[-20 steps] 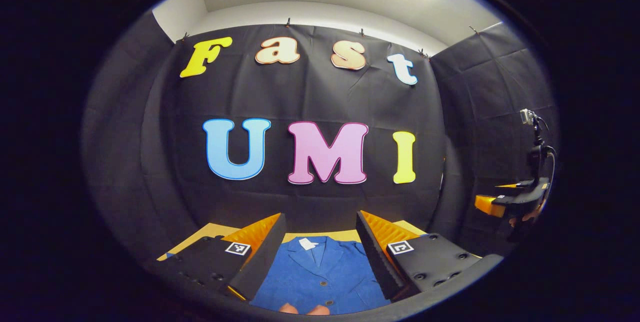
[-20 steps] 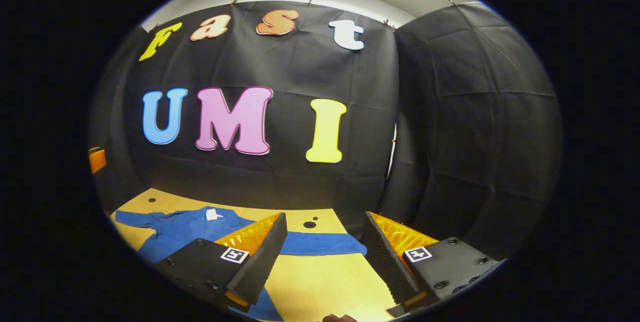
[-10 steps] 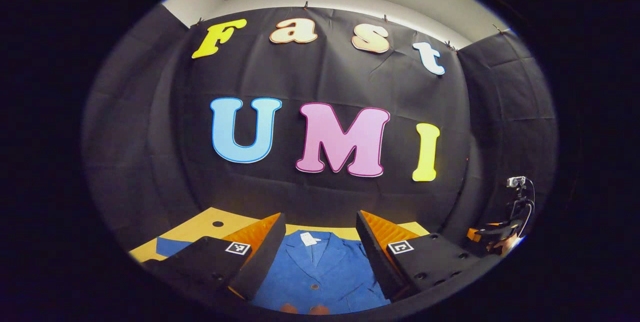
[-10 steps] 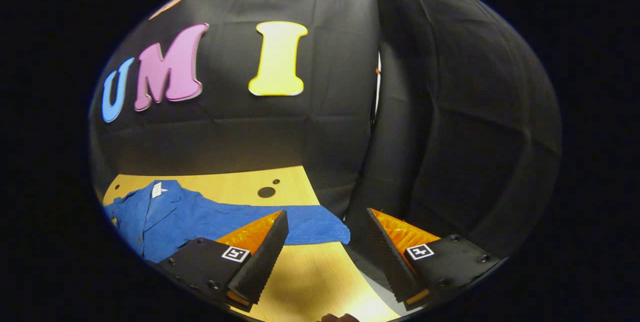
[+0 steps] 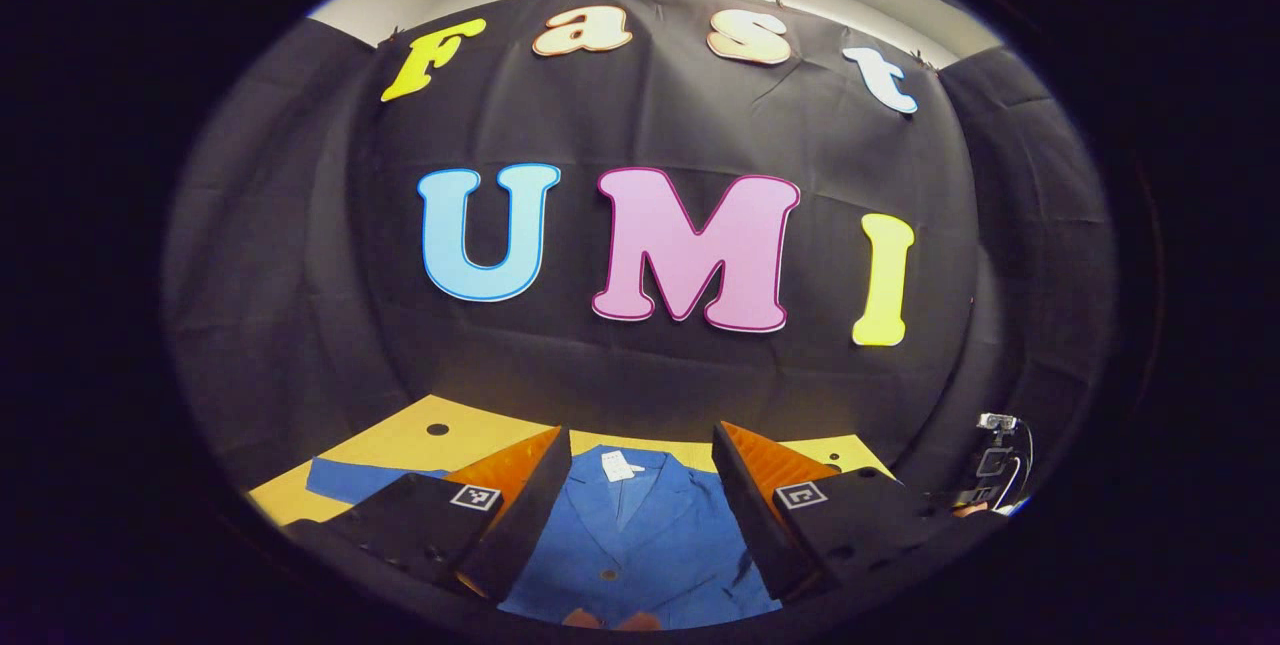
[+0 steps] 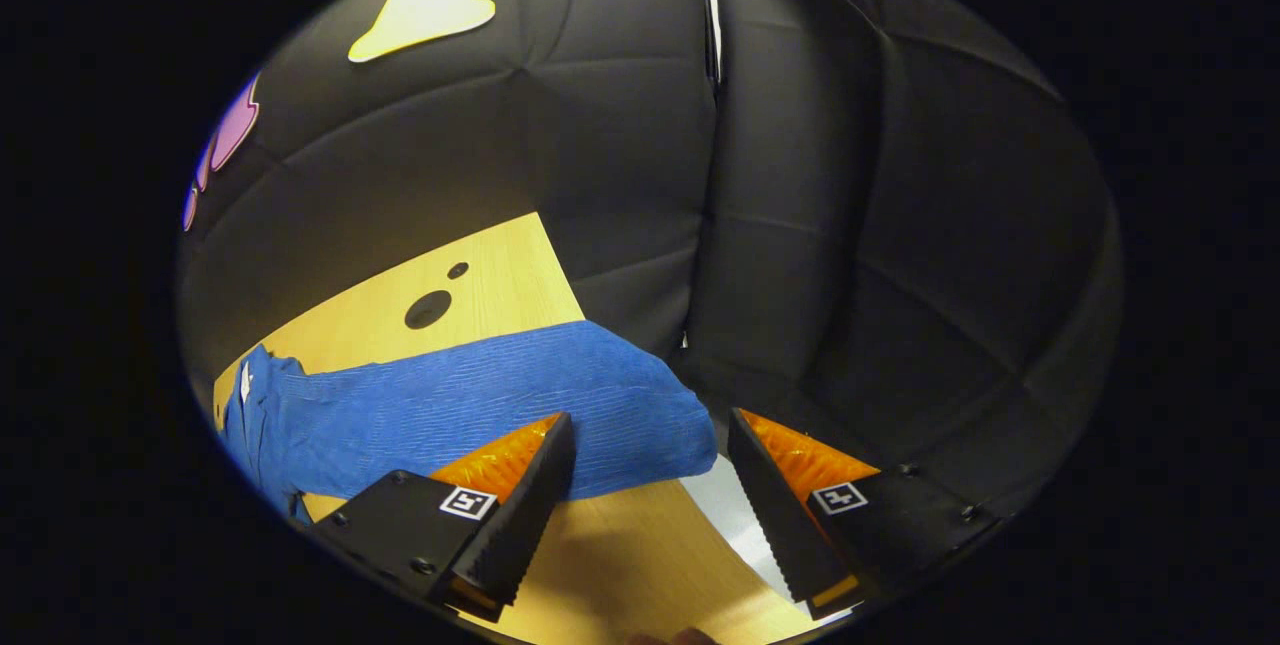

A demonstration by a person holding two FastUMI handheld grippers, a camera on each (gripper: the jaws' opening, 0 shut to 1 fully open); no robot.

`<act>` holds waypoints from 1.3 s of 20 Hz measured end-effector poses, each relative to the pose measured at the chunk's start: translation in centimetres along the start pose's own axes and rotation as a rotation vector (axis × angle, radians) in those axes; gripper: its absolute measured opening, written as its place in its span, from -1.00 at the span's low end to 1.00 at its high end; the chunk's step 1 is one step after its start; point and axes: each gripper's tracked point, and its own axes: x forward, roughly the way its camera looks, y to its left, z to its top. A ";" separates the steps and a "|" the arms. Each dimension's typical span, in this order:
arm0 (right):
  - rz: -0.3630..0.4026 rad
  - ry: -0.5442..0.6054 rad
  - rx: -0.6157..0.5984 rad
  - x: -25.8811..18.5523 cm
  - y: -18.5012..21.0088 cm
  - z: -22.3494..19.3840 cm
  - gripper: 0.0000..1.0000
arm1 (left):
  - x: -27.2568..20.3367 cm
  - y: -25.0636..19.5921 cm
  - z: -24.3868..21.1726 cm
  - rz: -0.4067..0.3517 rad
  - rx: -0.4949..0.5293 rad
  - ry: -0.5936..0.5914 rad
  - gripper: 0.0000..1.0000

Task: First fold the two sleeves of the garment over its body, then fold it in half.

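The jacket (image 5: 640, 545) lies flat on the counter (image 5: 400, 440), front up, collar toward the booth's wall, a white tag (image 5: 620, 469) at the neck and a button (image 5: 606, 574) on the front. In the left gripper view its collar and chest sit between the two fingers of the left gripper (image 5: 640, 500), which hangs over the body of the garment; whether the fingers touch the cloth cannot be told. One sleeve (image 5: 355, 478) stretches out flat to the left, past the left finger (image 5: 520, 515).

In the right gripper view the other sleeve (image 6: 480, 405) runs across the counter from the collar at the left edge to its cuff (image 6: 670, 425) near the counter's corner. The right gripper (image 6: 645, 495) hangs just above and in front of that cuff; its left finger (image 6: 515, 515) overlaps the sleeve's near edge, and the cuff end lies in the gap toward the right finger (image 6: 775, 510). Contact with the cloth cannot be made out.

Both pairs of jaws are spread wide and hold nothing.

The jacket's hem is cut off at the bottom of the left gripper view, where fingertips (image 5: 610, 618) of the person's hand show. Two dark round holes (image 6: 428, 308) mark the counter beyond the sleeve. At the far right of the left gripper view the other gripper (image 5: 995, 470) shows small and dim.
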 end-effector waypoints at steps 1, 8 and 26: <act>0.013 0.015 0.000 0.3 0.2 -0.3 0.95 | 0.5 -0.4 -0.1 -0.001 0.013 0.004 0.64; 0.059 -0.004 0.062 0.2 1.3 0.1 0.30 | 2.2 -3.5 0.4 -0.033 0.030 0.000 0.64; -0.021 -0.021 -0.086 0.2 1.5 -0.2 -0.93 | 0.1 -2.5 0.0 -0.004 0.053 0.000 0.64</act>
